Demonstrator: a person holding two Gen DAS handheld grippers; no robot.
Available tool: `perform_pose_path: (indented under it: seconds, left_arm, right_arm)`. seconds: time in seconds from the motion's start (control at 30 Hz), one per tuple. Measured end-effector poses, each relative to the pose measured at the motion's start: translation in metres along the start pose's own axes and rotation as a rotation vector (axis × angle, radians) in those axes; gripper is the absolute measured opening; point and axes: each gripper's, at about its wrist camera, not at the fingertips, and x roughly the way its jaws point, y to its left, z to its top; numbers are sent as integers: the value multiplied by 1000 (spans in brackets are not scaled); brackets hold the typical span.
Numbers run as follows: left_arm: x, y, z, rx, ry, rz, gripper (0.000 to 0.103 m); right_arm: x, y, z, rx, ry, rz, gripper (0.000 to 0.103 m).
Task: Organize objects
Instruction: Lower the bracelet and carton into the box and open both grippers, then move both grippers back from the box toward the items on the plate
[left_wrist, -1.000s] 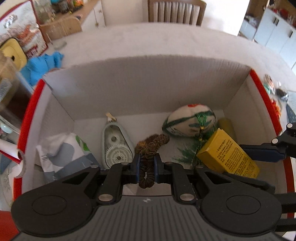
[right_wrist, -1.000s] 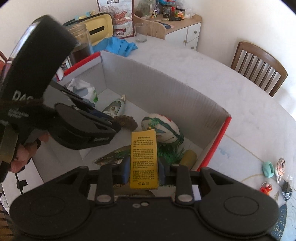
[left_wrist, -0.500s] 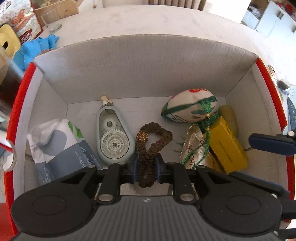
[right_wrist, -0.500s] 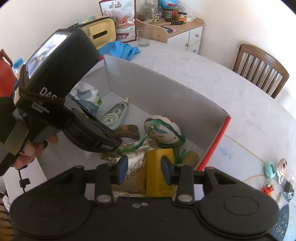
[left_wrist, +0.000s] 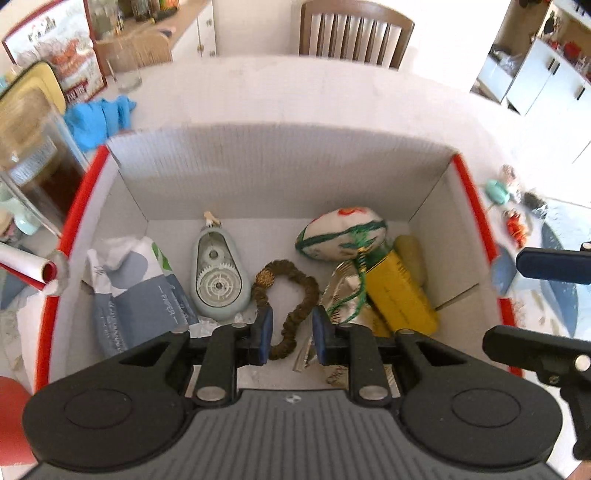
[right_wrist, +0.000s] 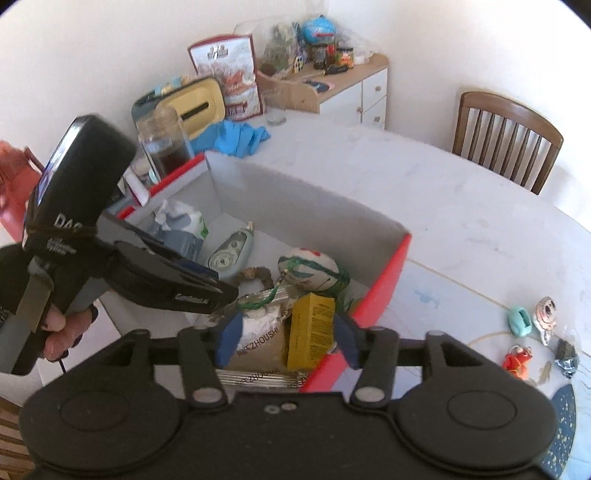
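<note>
A white cardboard box (left_wrist: 280, 170) with red edges holds a brown hair scrunchie (left_wrist: 295, 295), a yellow carton (left_wrist: 399, 295), a silver packet (left_wrist: 343, 291), an embroidered ball (left_wrist: 343, 232), a tape dispenser (left_wrist: 218, 273) and a tissue pack (left_wrist: 136, 288). My left gripper (left_wrist: 288, 334) hovers over the scrunchie, which lies on the box floor; the pads stand apart and clear of it. My right gripper (right_wrist: 286, 339) is above the box's near corner, its jaws opening. The yellow carton (right_wrist: 312, 328) and silver packet (right_wrist: 258, 343) lie below, between its pads, untouched.
Small trinkets (right_wrist: 521, 321) lie on the table right of the box. A glass jar (left_wrist: 33, 162), a blue cloth (left_wrist: 99, 118) and a drinking glass (left_wrist: 125, 74) stand left and behind. A wooden chair (left_wrist: 351, 33) is at the far table edge.
The left gripper let go of the scrunchie and rose. The right gripper released the yellow carton, which now lies in the box beside the silver packet, and it also lifted.
</note>
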Motion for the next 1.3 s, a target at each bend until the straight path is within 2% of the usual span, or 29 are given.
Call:
perform_pose_path:
  seconds: [0.1, 0.27, 0.4, 0.5, 0.57, 0.6, 0.63, 0.8, 1.0, 1.17, 1.3]
  left_arm:
    - [-15, -5, 1, -10, -36, -16, 22]
    - [-40, -22, -2, -1, -103, -23, 22]
    - [-56, -38, -5, -6, -137, -26, 24]
    - [-67, -50, -8, -10, -162, -28, 32]
    - [-74, -61, -8, -7, -184, -28, 46]
    - [-78, -66, -9, -6, -198, -24, 60]
    - [-83, -72, -10, -2, -215, -21, 66]
    - [-100, -104, -8, 26, -266, -18, 67]
    - [-112, -145, -4, 49, -316, -22, 82]
    - [-113, -175, -1, 60, -335, -28, 82]
    - [-110, -198, 1, 68, -368, -24, 87]
  right_arm:
    - [-15, -7, 0, 15, -21, 14, 63]
    - [-39, -19, -4, 27, -57, 39, 65]
    - [-56, -28, -8, 33, -88, 56, 72]
    - [-69, -37, -11, 43, -104, 68, 72]
    - [-76, -45, -14, 52, -115, 72, 73]
    - [-81, -49, -15, 58, -120, 73, 74]
    - [-85, -54, -17, 62, -125, 74, 74]
    - [-105, -79, -26, 86, -152, 63, 75]
    - [-127, -112, -41, 120, -183, 45, 82]
    - [-143, -140, -55, 144, -201, 26, 84]
    - [-155, -164, -66, 162, -221, 15, 87]
